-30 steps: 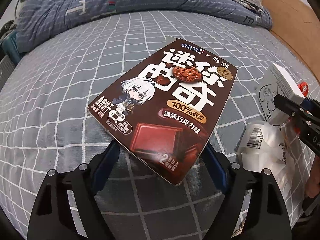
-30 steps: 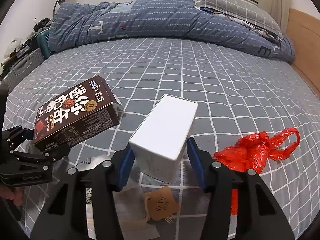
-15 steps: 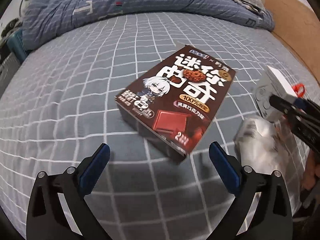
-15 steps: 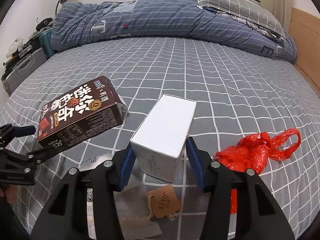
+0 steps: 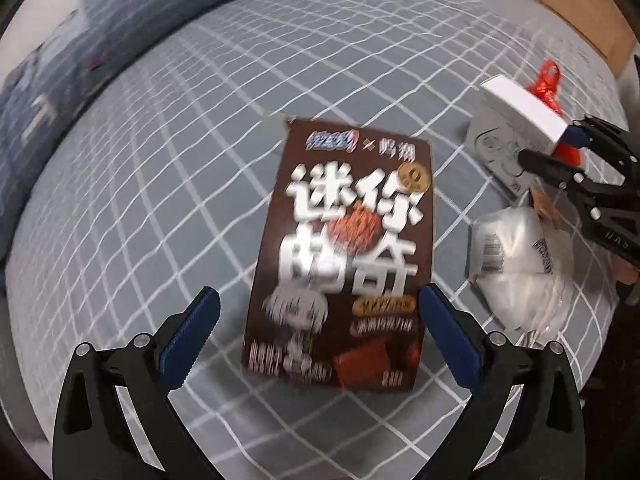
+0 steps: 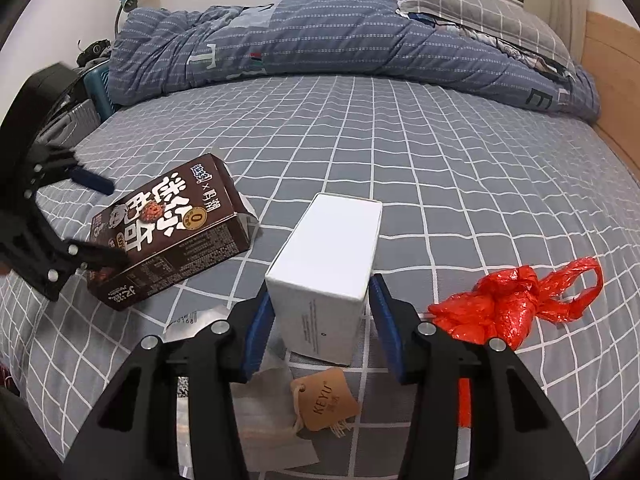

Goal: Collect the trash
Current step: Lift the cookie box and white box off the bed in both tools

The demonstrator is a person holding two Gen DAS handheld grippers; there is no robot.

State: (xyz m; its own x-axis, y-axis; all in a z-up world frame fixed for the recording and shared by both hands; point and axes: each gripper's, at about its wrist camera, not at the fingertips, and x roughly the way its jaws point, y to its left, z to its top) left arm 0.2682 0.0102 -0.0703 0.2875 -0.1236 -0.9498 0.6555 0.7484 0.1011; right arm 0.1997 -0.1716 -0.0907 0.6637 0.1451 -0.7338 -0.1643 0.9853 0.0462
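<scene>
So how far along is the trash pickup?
Nothing looks collected yet; no bin is in view. In hand: the right gripper clamps the white box. Remaining: the brown snack box lies loose on the bed under the open left gripper, plus the red bag, clear wrapper and paper tag.

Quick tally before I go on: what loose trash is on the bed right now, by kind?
Boxes: 2, brown cookie box and white box
Plastic bags: 2, red bag and clear wrapper
Paper tags: 1, tan tag
Total: 5
</scene>
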